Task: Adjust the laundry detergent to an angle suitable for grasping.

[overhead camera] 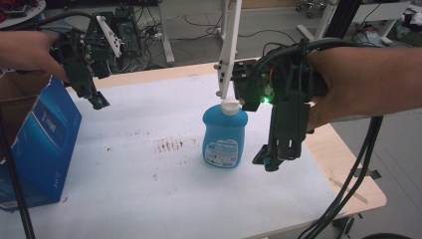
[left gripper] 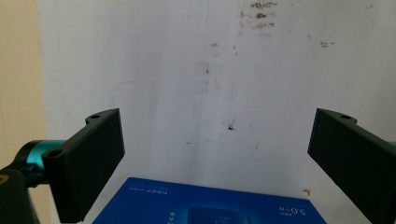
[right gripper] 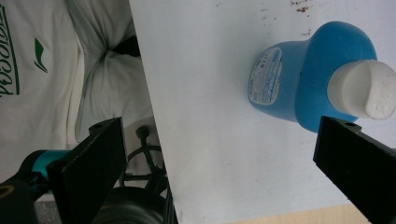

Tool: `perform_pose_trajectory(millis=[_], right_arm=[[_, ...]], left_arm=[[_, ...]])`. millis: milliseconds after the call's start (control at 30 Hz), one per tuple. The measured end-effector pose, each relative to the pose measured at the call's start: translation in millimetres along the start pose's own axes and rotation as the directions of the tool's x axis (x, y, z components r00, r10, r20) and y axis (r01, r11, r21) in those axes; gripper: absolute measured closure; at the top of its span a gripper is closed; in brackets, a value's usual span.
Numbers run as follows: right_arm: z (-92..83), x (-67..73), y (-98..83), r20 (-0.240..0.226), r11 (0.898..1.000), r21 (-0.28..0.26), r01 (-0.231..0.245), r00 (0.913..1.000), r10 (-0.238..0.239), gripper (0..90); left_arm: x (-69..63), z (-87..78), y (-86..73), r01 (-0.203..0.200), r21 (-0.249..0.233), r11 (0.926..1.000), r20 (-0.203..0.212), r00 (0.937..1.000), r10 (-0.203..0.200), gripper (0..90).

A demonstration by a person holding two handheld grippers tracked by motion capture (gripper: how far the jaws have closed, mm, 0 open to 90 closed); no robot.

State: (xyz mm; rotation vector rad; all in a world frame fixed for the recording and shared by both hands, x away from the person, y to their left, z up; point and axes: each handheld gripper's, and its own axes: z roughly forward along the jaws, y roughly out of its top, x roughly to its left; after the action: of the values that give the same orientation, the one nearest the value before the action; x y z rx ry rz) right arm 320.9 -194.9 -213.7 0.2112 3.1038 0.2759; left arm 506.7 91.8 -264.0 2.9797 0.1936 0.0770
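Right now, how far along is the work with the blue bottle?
Barely begun. The blue bottle stands upright and capped on the white mat. In hand: the right gripper hangs open beside it, not touching. Left: grasping it; the left gripper waits open over the blue box.

The blue box (overhead camera: 37, 144) is cut off by the high view's left edge. The bottle (overhead camera: 225, 137) label's print is too small to be read

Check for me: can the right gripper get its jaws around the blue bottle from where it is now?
Probably yes. The right gripper hangs just beside the upright blue bottle, jaws open and empty, with bare white table cover between them. The blue box stands far off to the left.
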Motion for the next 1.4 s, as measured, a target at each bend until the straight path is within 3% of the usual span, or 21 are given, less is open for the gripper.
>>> perform_pose_trajectory(millis=[1400], right_arm=[[1.6,0.0,1.9,0.001,1.0,0.003,0.016,0.9999,-0.016,2.2]], left_arm=[[-8.8,-4.5,-4.3,0.02,0.006,0.9998,-0.018,0.9996,-0.02,3.8]])
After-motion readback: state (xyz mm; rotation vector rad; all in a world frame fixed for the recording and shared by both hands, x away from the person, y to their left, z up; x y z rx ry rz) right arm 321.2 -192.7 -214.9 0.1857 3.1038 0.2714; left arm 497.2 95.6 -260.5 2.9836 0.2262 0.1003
